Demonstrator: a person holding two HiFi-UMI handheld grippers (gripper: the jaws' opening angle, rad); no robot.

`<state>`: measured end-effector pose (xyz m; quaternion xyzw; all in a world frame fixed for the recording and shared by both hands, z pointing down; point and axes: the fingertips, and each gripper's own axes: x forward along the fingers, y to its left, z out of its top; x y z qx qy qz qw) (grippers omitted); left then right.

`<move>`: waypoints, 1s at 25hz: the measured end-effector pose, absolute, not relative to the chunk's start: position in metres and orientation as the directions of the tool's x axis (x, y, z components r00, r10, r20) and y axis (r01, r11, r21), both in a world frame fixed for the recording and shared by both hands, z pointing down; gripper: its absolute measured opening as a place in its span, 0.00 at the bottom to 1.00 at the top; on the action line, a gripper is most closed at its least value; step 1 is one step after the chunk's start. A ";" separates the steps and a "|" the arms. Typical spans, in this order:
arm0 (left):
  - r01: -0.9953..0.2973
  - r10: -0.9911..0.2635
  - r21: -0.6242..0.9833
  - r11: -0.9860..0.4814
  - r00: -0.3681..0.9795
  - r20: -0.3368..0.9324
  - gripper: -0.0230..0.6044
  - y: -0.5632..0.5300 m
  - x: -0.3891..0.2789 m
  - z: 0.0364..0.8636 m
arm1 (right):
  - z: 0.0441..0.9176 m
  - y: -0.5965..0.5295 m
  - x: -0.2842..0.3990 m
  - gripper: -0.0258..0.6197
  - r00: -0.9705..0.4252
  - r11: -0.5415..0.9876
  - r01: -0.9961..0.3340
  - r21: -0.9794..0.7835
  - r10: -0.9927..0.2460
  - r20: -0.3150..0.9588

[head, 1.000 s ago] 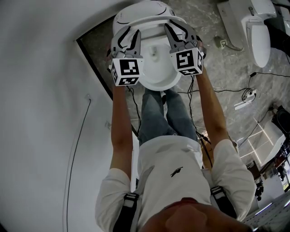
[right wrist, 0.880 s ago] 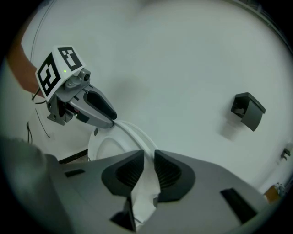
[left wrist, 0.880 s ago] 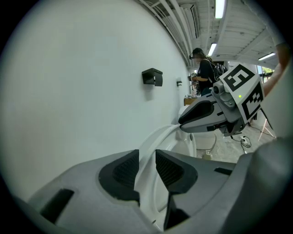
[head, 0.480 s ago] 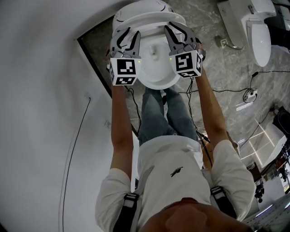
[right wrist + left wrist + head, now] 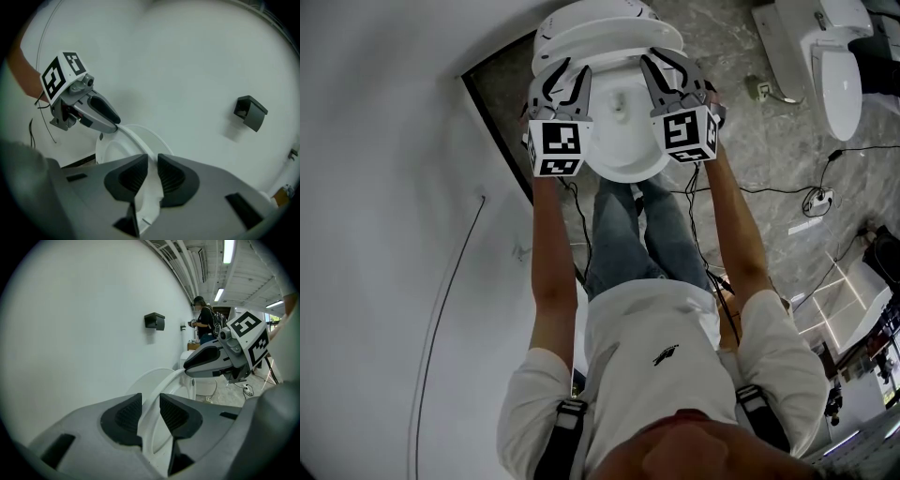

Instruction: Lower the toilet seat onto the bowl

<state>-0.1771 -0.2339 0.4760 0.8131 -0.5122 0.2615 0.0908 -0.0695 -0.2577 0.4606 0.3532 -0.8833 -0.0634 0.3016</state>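
Note:
In the head view a white toilet bowl (image 5: 623,155) stands against the wall. Its seat (image 5: 609,42) is tilted up, in front of the raised lid (image 5: 591,14). My left gripper (image 5: 562,80) holds the seat's left rim and my right gripper (image 5: 673,70) its right rim. The left gripper view shows the thin white seat rim (image 5: 164,380) running between the ribbed pads, with the left gripper (image 5: 151,401) shut on it. The right gripper (image 5: 153,161) is likewise shut on the seat rim (image 5: 136,140).
A white wall (image 5: 394,234) runs close along the left. A second toilet (image 5: 834,66) stands at the far right, with cables and a power strip (image 5: 811,197) on the marbled floor. A black box (image 5: 154,321) hangs on the wall; a person (image 5: 205,324) stands beyond.
Both grippers have drawn the seat a little away from the lid, so a gap between seat and lid shows more plainly. Both grips are unchanged.

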 end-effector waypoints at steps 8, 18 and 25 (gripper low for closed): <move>-0.887 -0.787 -0.123 -0.445 0.323 0.525 0.24 -0.220 -0.169 0.476 | 0.460 -0.244 -0.061 0.16 -0.587 0.757 -0.576 0.308 -0.646 0.488; -0.897 -0.786 -0.122 -0.426 0.300 0.540 0.24 -0.198 -0.162 0.478 | 0.461 -0.222 -0.054 0.16 -0.618 0.782 -0.549 0.296 -0.618 0.487; -0.902 -0.787 -0.124 -0.414 0.286 0.547 0.25 -0.184 -0.157 0.476 | 0.459 -0.208 -0.049 0.16 -0.642 0.802 -0.523 0.289 -0.594 0.486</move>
